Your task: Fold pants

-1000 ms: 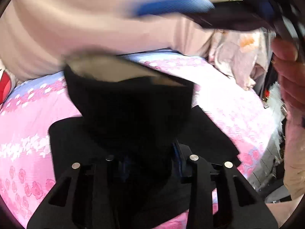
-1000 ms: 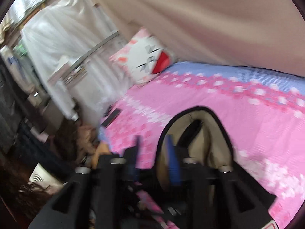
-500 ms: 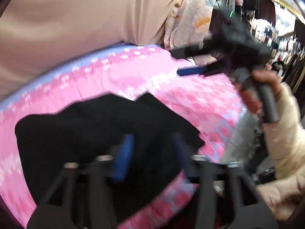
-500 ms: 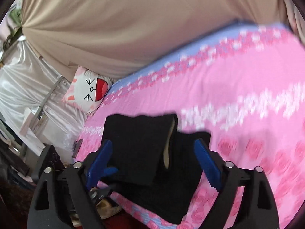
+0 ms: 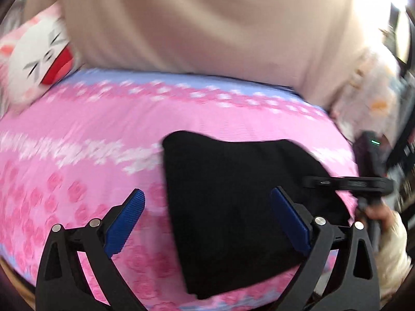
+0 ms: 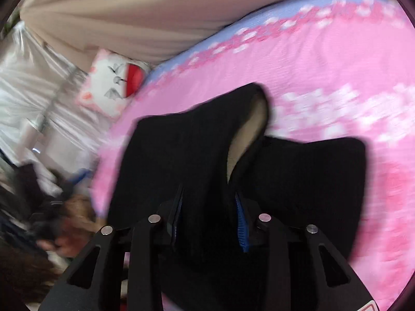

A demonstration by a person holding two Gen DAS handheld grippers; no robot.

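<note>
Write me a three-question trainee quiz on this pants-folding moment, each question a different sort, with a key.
1. True or false: the left hand-held gripper is clamped on the black pants.
2. Multiple choice: what does the right hand-held gripper hold? A) the cat-face pillow B) a raised fold of the black pants C) nothing
3. Fill in: the pants lie on a bedspread that is mostly ____ in colour.

Key:
1. False; its jaws stand wide apart with nothing between them.
2. B
3. pink
</note>
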